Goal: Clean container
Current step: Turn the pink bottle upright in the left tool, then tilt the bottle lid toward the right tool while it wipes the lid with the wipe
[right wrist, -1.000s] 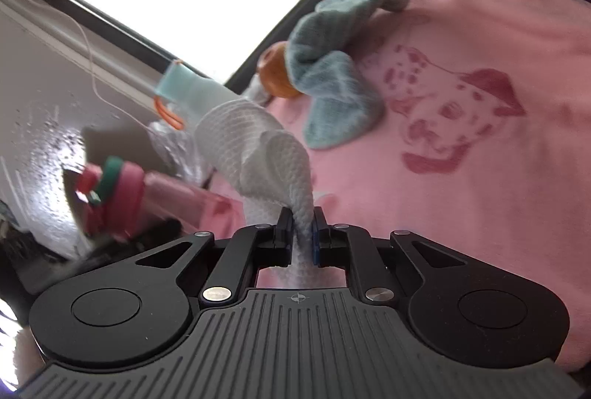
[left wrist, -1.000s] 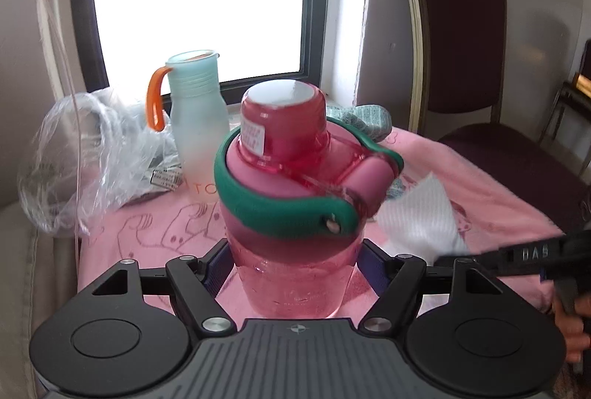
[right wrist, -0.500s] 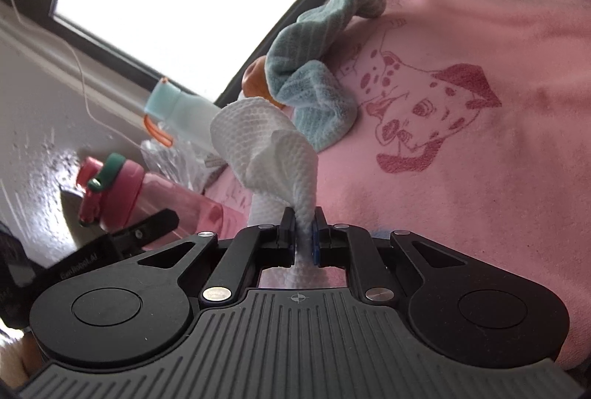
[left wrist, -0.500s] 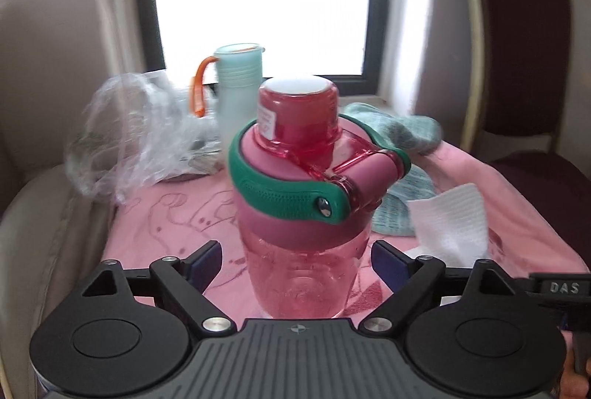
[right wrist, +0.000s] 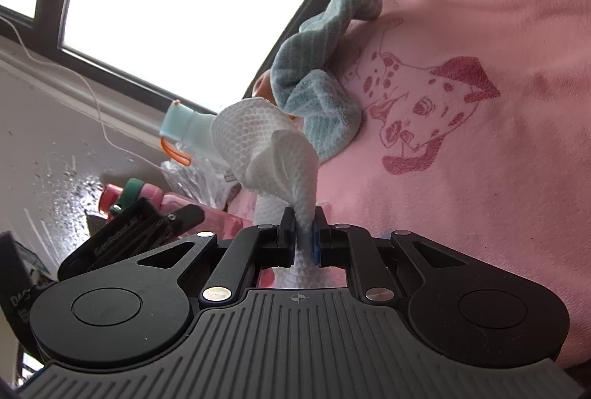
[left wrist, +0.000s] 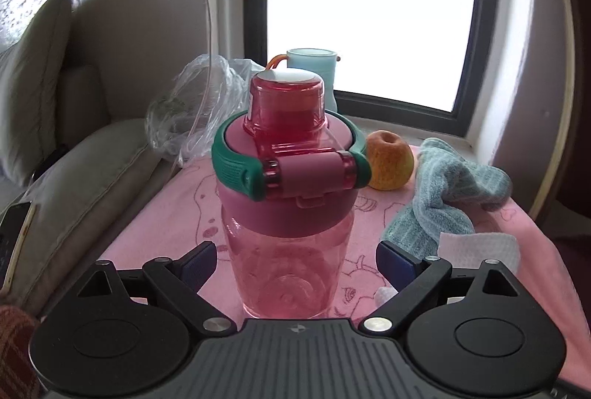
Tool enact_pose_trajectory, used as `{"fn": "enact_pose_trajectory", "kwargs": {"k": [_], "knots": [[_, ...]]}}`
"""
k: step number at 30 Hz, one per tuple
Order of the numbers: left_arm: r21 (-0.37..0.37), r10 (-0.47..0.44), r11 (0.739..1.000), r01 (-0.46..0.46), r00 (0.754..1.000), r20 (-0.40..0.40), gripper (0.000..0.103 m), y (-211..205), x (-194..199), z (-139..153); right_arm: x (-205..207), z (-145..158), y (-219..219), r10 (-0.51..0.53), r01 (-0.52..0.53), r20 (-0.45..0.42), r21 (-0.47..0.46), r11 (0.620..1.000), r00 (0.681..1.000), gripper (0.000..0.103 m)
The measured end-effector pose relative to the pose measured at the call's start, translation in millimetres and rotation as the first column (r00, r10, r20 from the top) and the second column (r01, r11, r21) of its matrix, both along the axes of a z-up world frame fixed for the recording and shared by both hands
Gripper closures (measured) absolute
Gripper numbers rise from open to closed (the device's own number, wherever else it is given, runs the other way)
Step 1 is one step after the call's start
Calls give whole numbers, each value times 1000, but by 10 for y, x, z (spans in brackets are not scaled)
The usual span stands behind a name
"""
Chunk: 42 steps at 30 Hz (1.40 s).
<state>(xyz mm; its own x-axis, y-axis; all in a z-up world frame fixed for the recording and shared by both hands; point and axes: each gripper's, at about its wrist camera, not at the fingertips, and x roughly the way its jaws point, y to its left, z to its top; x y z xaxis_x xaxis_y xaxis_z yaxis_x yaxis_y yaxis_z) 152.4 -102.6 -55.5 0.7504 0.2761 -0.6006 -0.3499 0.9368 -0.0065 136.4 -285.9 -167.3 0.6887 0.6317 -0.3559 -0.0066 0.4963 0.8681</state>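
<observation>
A: Wide shot first: a pink blanket (left wrist: 177,225) with a spotted-dog print covers the surface under the window (left wrist: 369,11), with a blue-green towel (left wrist: 454,185) bunched at the far right and an apple (left wrist: 389,161) beside it.

B: And the container?

A: The pink bottle (left wrist: 288,214) stands upright in the middle of the blanket, near us, its green carry handle (left wrist: 236,166) folded down around the lid. A pale blue bottle (left wrist: 314,66) sits behind it by the sill.

B: Left gripper (left wrist: 293,257)?

A: Its jaws have just been opening; they stand wide either side of the bottle's clear lower body, pads not touching it.

B: Right gripper (right wrist: 303,233)?

A: Clamped on a white wipe (right wrist: 266,140), which sticks up crumpled past the fingertips.

B: How will that bottle handle?

A: It looks empty, so I'd judge it light and easy to tip. Hard smooth plastic, likely slippery. The straight lower wall looks the best place to grip, leaving the lid free for wiping.
</observation>
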Motion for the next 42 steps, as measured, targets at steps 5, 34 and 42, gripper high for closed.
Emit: {"fn": "enact_pose_trajectory", "kwargs": {"k": [5, 34, 42], "knots": [[-40, 17, 999, -18, 999, -36, 22, 37, 54, 9, -8, -7, -9, -1, 1, 3, 13, 1000, 1000, 88], [-47, -784, 613, 789, 615, 86, 34, 1394, -604, -106, -6, 140, 157, -11, 8, -13, -196, 981, 1000, 88], [71, -808, 589, 805, 588, 41, 35, 1313, -727, -111, 86, 697, 639, 108, -83, 62, -318, 944, 992, 91]]}}
